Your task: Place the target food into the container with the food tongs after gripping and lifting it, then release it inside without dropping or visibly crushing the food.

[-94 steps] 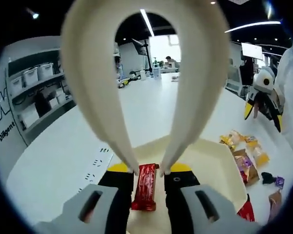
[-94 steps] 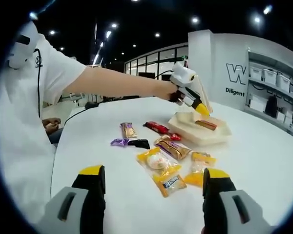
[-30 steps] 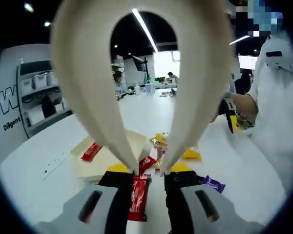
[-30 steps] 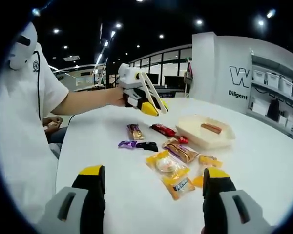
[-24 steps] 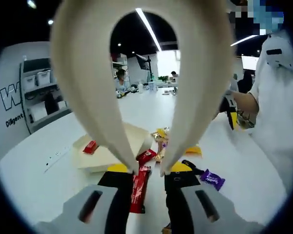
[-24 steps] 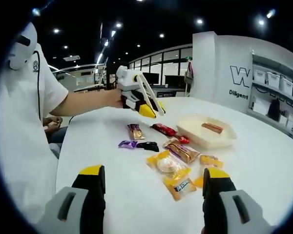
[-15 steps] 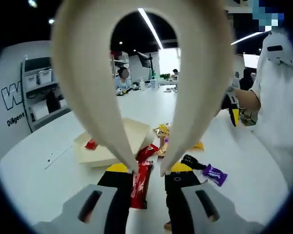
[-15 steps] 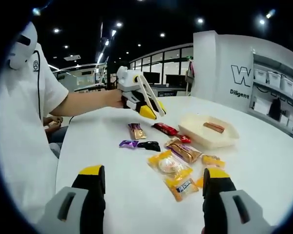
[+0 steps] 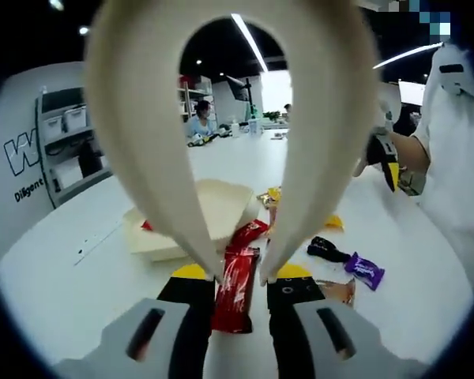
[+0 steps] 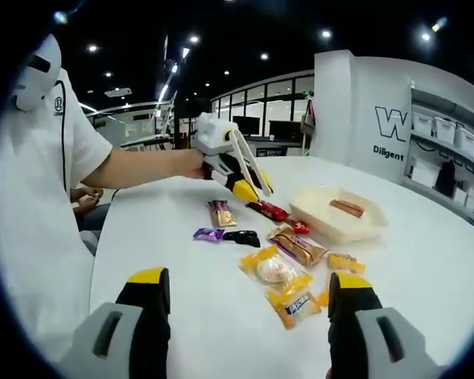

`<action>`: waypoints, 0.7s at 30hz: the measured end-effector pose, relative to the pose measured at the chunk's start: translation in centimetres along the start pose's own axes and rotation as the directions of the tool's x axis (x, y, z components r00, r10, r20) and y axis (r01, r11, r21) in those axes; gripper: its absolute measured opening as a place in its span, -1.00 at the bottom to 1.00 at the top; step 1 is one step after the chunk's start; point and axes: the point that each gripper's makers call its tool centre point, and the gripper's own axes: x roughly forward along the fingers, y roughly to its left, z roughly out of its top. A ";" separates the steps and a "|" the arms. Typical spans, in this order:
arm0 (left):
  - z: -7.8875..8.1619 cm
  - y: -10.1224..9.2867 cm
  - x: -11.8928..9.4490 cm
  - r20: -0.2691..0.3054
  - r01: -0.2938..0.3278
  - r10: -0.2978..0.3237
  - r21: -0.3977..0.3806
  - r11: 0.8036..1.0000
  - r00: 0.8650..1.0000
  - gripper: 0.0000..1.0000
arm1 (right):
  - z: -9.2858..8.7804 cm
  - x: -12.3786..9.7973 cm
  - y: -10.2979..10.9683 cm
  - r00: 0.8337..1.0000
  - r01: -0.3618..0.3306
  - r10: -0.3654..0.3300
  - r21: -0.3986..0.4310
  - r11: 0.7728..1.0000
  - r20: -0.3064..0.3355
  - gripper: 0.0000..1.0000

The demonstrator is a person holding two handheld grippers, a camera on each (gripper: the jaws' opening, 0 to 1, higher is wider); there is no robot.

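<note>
My left gripper (image 9: 241, 272) is shut on cream food tongs (image 9: 150, 134), whose two tips stand apart on either side of a red snack bar (image 9: 235, 284) lying on the white table. In the right gripper view the left gripper (image 10: 241, 178) hovers just above that red bar (image 10: 267, 210), tongs pointing down at it. The cream container (image 9: 213, 209) sits beyond, with another red bar (image 10: 349, 208) inside the container (image 10: 316, 217). My right gripper (image 10: 249, 280) stands open near the table's front, nothing between its fingers.
Wrapped snacks lie scattered: a brown bar (image 10: 221, 213), purple candy (image 10: 208, 234), black candy (image 10: 242, 236), a gold packet (image 10: 296, 246), yellow packets (image 10: 280, 276). A person's sleeve and arm (image 10: 134, 166) reach in from the left. Shelves (image 10: 442, 158) stand at the far right.
The left gripper left the container, where a red bar now lies, moved back over the table and has come down closer to the second red bar. The right gripper stays open.
</note>
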 end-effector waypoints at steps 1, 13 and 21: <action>0.0 0.0 0.0 -0.002 0.000 0.000 -0.001 1.000 1.000 -0.51 | 0.0 0.0 0.0 1.000 0.000 0.000 0.000 1.000 0.001 0.63; -0.7 0.1 0.7 -0.027 0.005 -0.006 -0.010 1.000 1.000 -0.50 | 0.1 0.0 0.0 1.000 -0.004 0.004 -0.003 1.000 -0.002 0.64; -0.7 0.2 1.3 -0.036 0.011 -0.011 -0.005 1.000 0.999 -0.50 | 0.0 0.1 0.1 1.000 -0.006 0.006 -0.003 1.000 -0.002 0.66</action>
